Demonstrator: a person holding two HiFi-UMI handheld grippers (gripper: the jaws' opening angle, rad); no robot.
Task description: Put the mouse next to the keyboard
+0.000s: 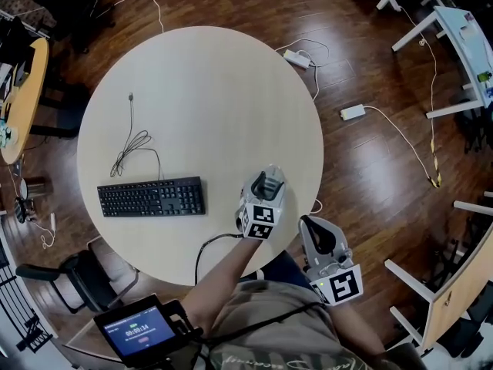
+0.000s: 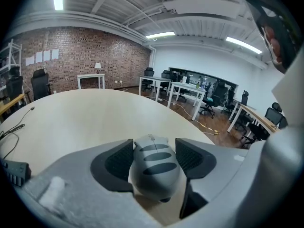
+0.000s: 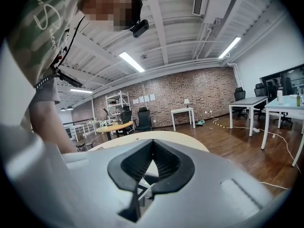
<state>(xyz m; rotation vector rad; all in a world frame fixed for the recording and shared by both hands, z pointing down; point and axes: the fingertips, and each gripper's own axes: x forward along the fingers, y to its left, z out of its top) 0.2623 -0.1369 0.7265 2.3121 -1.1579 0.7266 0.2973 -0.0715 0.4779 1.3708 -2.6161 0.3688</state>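
**Nearest you.** A small screen unit (image 1: 139,331) sits at your chest, on the near side of the keyboard (image 1: 152,197).

**Right hand-held gripper** (image 1: 312,226). It is well to the right of the keyboard, past the rim of the round surface (image 1: 208,91) and over the wood floor (image 1: 370,168). In the right gripper view its ribbed pads (image 3: 166,163) meet at the tips, and nothing lies between them.

**Left hand-held gripper** (image 1: 267,179). It is over the surface, right of the keyboard's right end and apart from it. In the left gripper view its two pads (image 2: 118,163) press the flanks of a grey mouse (image 2: 154,167), one pad on each side. The mouse's scroll wheel points away from you. You cannot tell from these views whether the mouse touches the surface.

**Keyboard.** Black and full-size, it lies flat near the surface's near-left rim, with its long side across your view.

**Beyond the keyboard.** Its black cable (image 1: 131,149) lies in loose loops and runs on to a plug end farther up the surface.

**Farthest.** Beyond and right of the keyboard, off the surface, a white power strip (image 1: 296,58) and a white adapter (image 1: 353,112) lie on the floor with their cords.
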